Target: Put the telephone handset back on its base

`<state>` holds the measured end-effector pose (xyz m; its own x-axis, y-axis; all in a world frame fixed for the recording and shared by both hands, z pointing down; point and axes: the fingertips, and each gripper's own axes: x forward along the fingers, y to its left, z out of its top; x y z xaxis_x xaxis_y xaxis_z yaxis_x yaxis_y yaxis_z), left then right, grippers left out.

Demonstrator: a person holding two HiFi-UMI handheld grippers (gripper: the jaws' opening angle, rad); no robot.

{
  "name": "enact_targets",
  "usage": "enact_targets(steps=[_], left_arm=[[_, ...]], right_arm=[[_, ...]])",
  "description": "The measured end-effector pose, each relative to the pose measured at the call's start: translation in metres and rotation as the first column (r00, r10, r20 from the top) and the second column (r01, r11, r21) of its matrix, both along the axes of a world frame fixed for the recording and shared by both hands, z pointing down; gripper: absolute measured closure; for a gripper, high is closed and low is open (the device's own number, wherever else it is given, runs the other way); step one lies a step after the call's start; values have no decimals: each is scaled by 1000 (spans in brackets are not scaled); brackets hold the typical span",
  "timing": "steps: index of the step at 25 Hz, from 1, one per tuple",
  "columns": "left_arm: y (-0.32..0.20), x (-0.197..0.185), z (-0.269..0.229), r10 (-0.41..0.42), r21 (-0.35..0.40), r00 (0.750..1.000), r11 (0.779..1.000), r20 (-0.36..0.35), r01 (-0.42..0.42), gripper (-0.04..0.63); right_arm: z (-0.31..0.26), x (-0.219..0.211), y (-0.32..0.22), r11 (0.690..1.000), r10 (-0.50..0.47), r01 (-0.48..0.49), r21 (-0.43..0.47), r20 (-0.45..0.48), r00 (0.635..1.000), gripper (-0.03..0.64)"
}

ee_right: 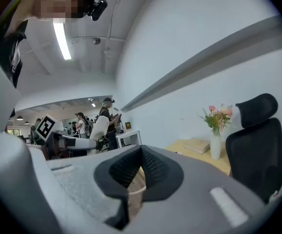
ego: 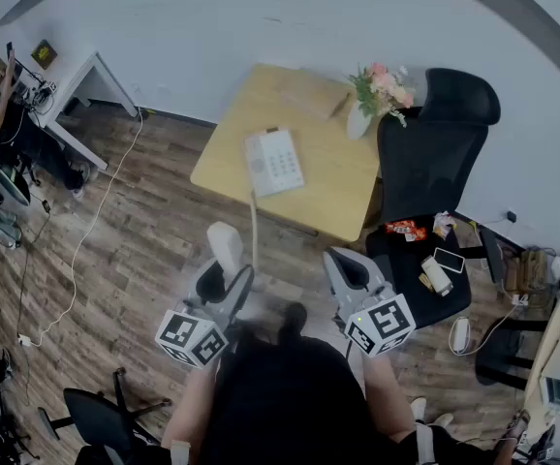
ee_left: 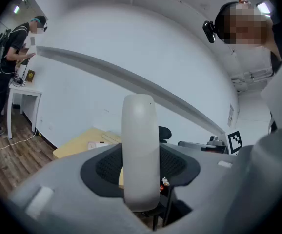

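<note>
The white telephone base point(ego: 273, 161) lies on the wooden table point(ego: 338, 187). Its cord point(ego: 254, 223) runs down to the white handset point(ego: 225, 243), which hangs over the floor in front of the table. My left gripper point(ego: 227, 277) is shut on the handset. In the left gripper view the handset point(ee_left: 140, 150) stands upright between the dark pads point(ee_left: 104, 167) of the left gripper point(ee_left: 140, 172). My right gripper point(ego: 350, 271) is held level beside it, to the right. In the right gripper view the right gripper point(ee_right: 140, 152) is shut with its tips together and nothing between them.
A black office chair point(ego: 435, 148) stands at the table's right side. A vase of flowers point(ego: 379, 95) and books point(ego: 309, 97) sit at the table's back. A low black seat point(ego: 425, 269) holds snacks and phones. A white desk point(ego: 77, 80) and a floor cable point(ego: 77, 260) are at left.
</note>
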<state>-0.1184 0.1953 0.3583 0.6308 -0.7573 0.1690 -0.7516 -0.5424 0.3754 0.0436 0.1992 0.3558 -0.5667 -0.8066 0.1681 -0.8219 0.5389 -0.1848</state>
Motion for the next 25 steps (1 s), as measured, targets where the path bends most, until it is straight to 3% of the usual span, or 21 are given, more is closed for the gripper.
enact_targets(steps=[10,16,25], left_arm=[[9,3,3,16,3,1000,1000,-4,-16,373],[7,-1,3,-45,29,998,999,40,44,373],[8,7,16,-82,-1,995,997,60,82,373]], right_arm=[[-2,4,14,1000,7,-7,11,-3,1000,615],[-2,15,16,999,26,-26,24,-17,1000,615],[6,24,20,1000,10,-10,4,7,1000,615]])
